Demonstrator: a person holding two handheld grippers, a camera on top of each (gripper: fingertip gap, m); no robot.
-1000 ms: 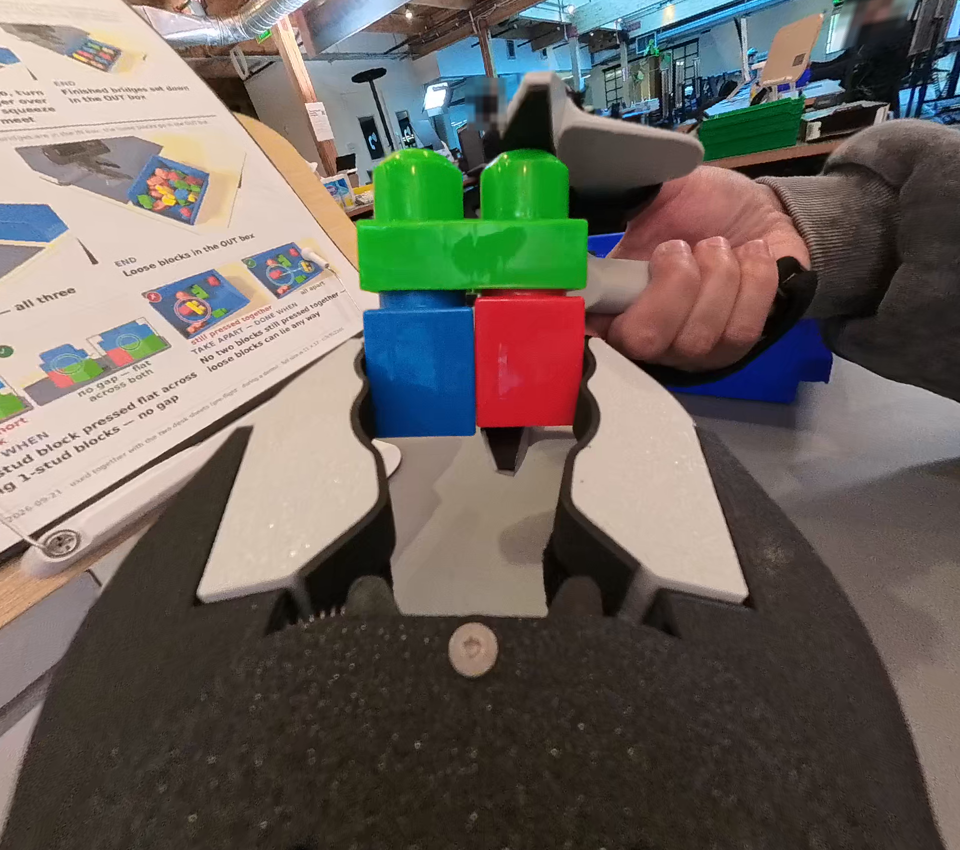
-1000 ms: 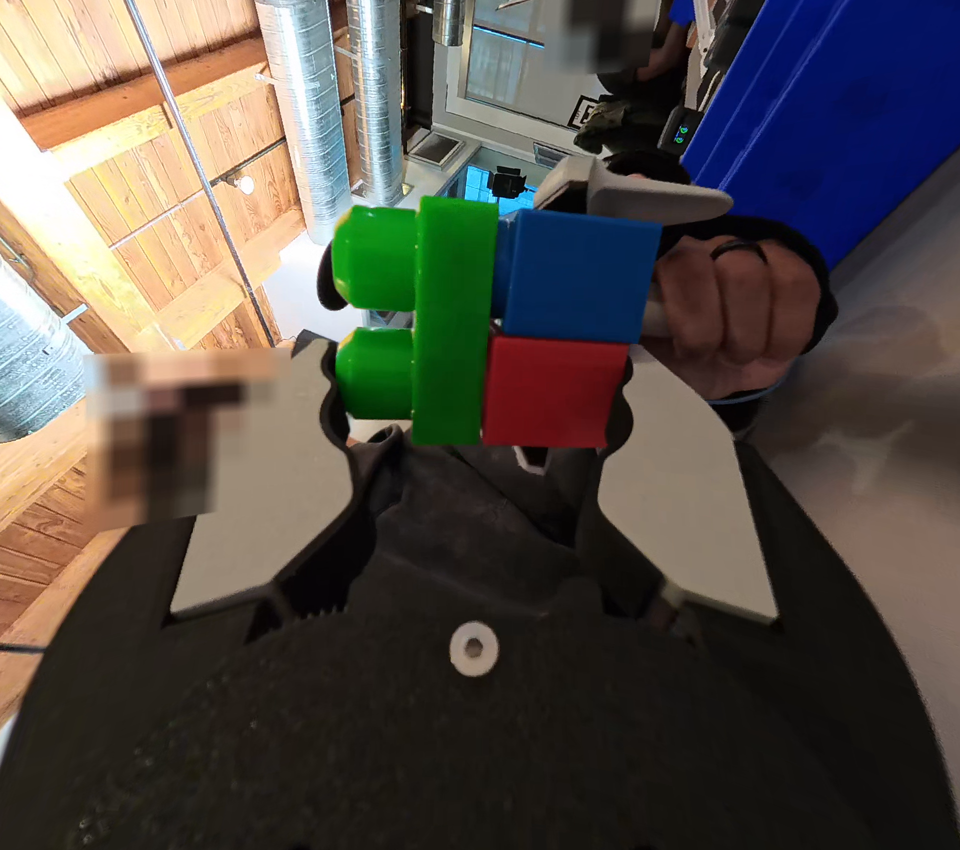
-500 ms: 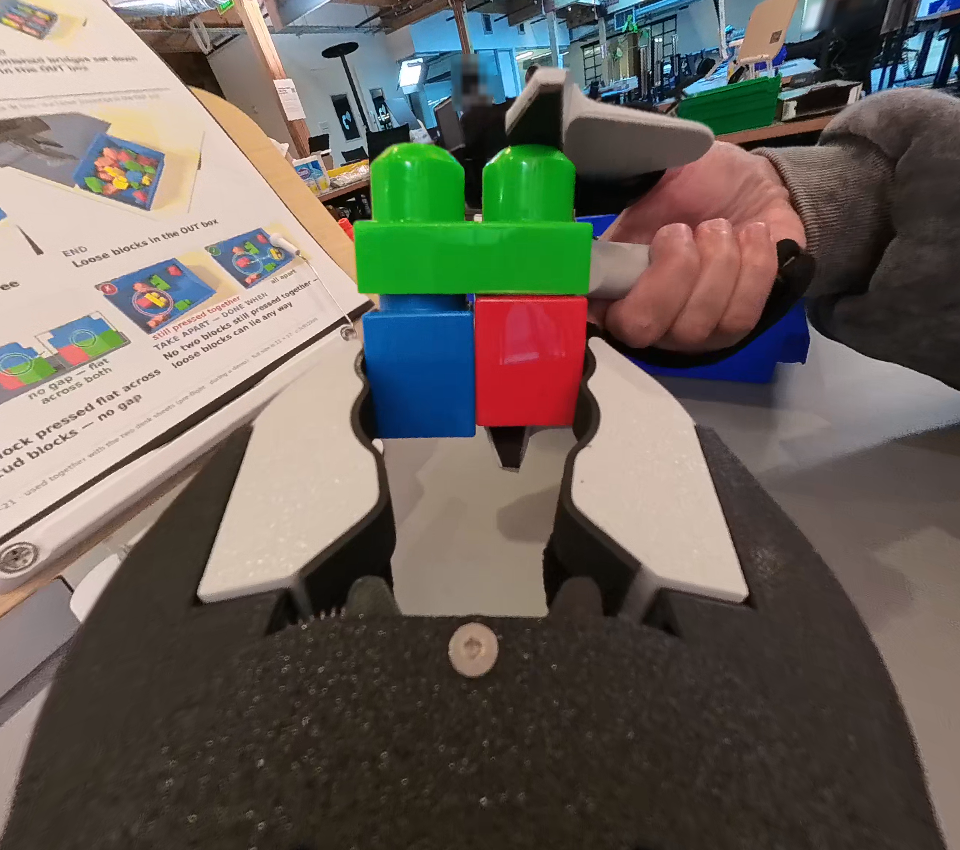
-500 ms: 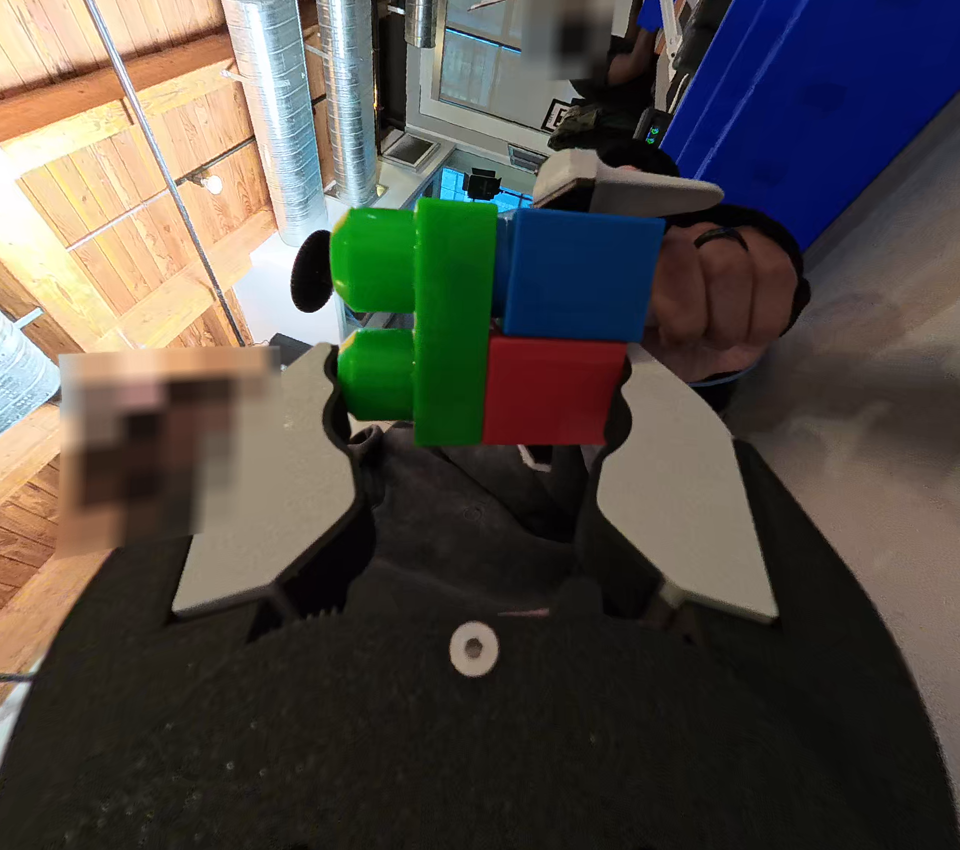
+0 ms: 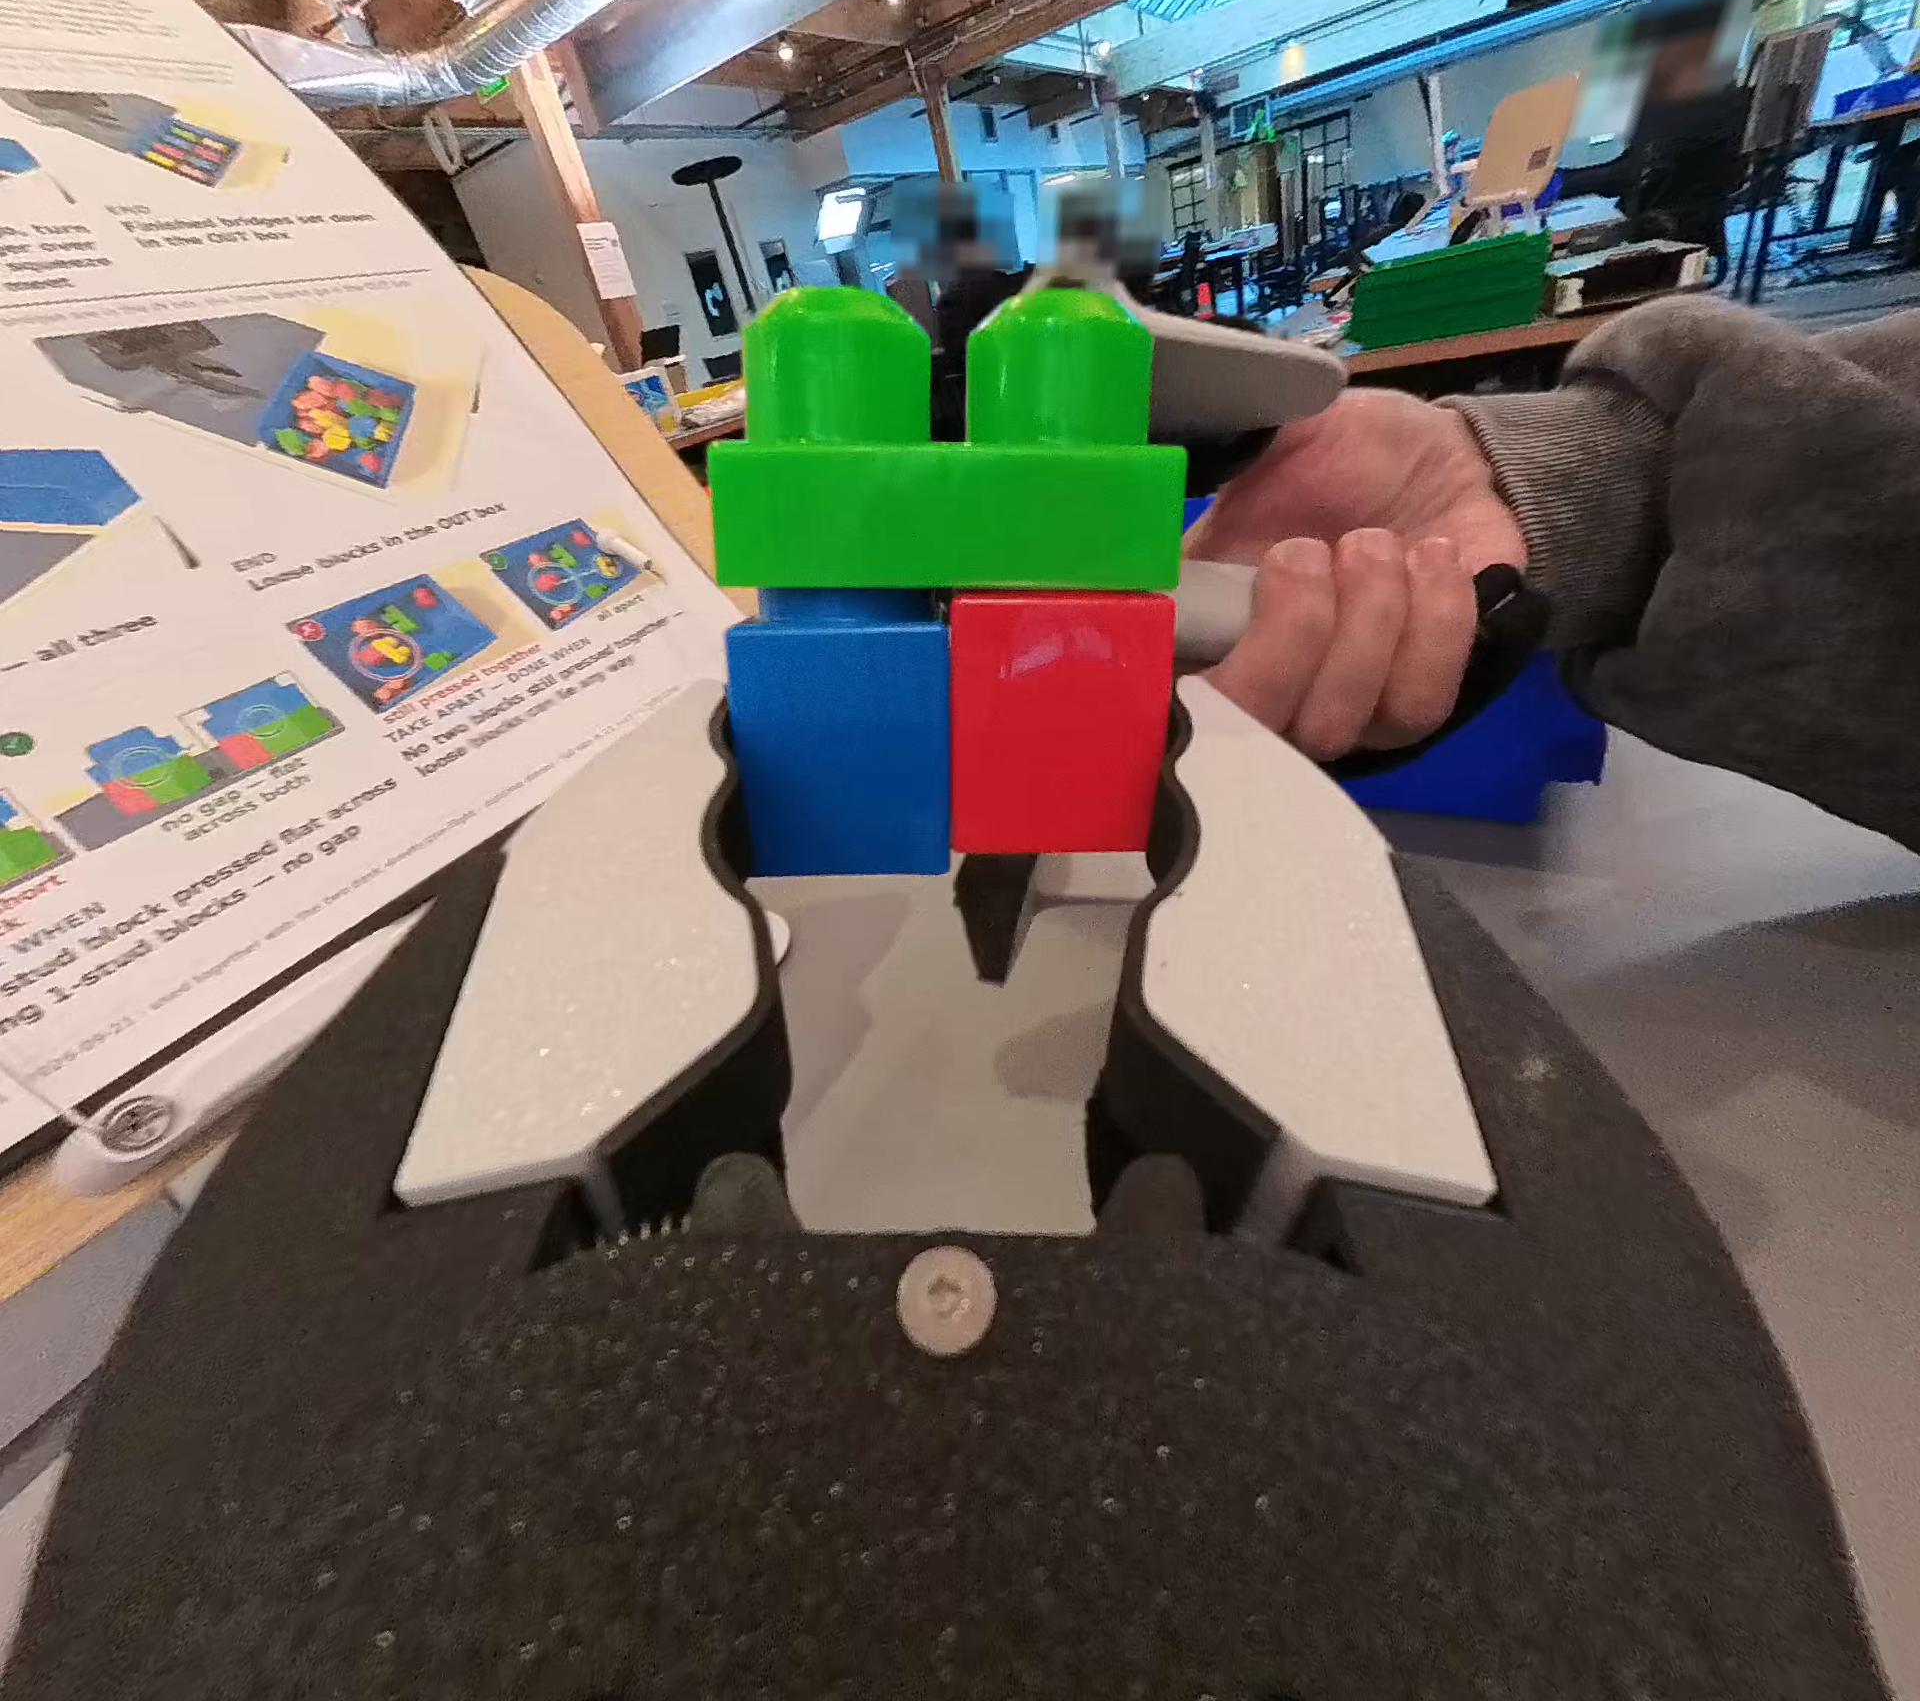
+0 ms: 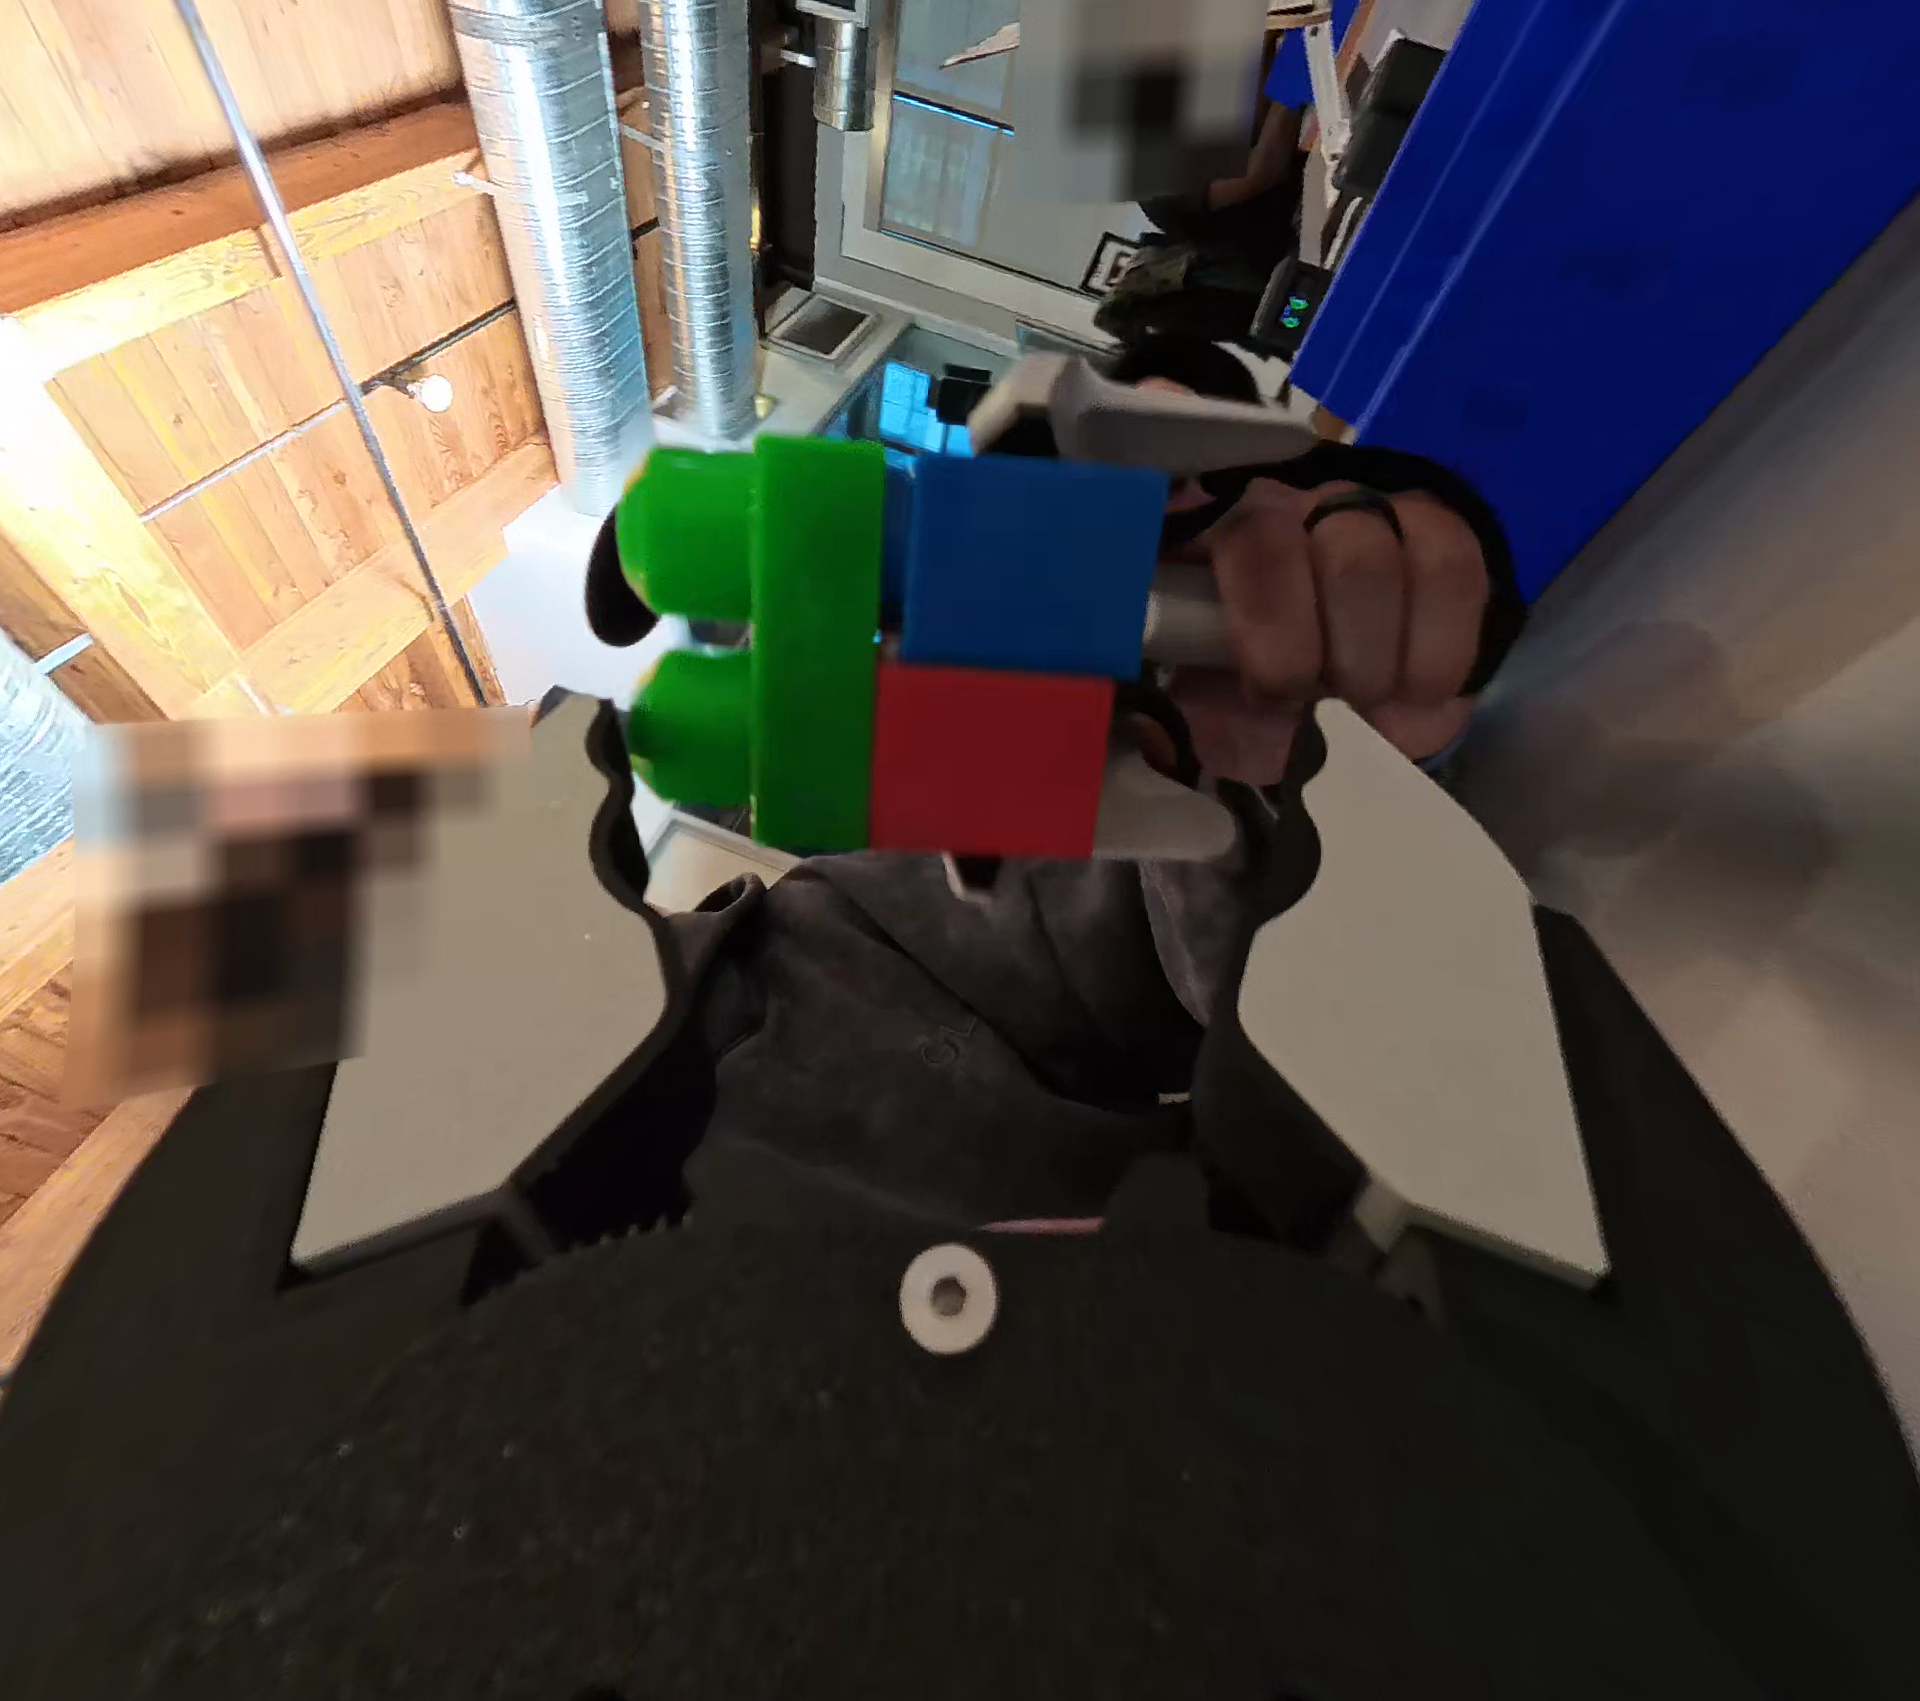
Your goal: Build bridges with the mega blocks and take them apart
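While the left gripper (image 5: 951, 778) clamps the blue block (image 5: 840, 747) and red block (image 5: 1058, 721) from either side, the green block (image 5: 945, 508) caps them, studs pointing away. The right gripper (image 6: 956, 810) stands apart around that green block, spanning stud tips to red base, so it seems placed to squeeze or pull along the stud axis.

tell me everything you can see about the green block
The green block is a glossy plastic two-stud piece, bright green, with two rounded studs on top. It sits level across the blue block and red block, which stand side by side touching. The red looks flush under it; a sliver of blue stud shows. The left gripper clamps the lower pair. In the right wrist view the right gripper stands open around the stack, stud end toward one finger.
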